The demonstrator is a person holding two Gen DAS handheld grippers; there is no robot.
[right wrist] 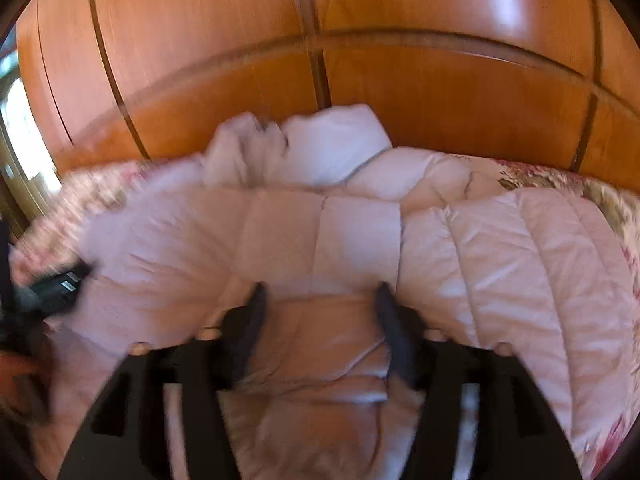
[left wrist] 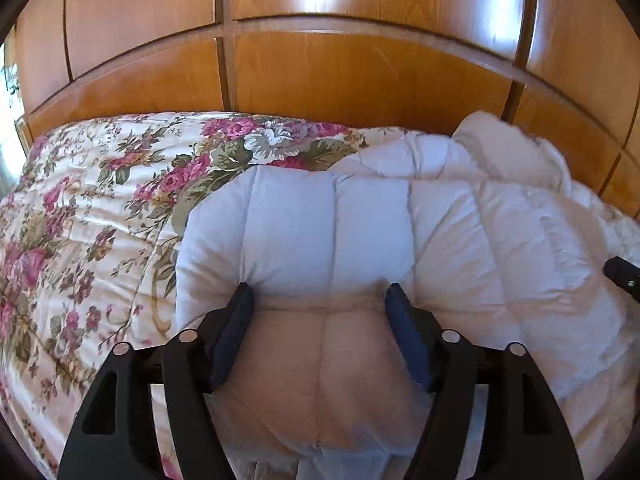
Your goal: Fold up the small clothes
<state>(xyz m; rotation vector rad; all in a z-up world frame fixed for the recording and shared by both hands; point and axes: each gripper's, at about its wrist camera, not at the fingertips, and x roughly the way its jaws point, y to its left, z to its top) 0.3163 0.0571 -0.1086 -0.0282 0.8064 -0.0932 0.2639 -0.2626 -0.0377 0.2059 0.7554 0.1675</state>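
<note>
- Left claw (left wrist: 320, 294) gapes, released, over the white quilted puffer jacket (left wrist: 332, 220) on the floral bedspread (left wrist: 80, 208).
- Right claw (right wrist: 320, 294) likewise released; its blurred view alone shows the jacket's hood (right wrist: 336, 144).

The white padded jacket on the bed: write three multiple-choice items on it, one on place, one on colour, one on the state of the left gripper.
1. What does the padded jacket lie on?
A. a flowered bedspread
B. a bare wooden floor
C. a glass table

2. What colour is the jacket?
A. black
B. white
C. green

3. How do the jaws of the left gripper stand?
A. shut tight on a sock
B. open, astride the jacket's padding
C. out of view

Answers:
1 A, the flowered bedspread spreads out beside and behind the jacket.
2 B, its quilted panels are white in both views.
3 B, the two dark fingers stand wide apart with padding between them and nothing pinched.
</note>
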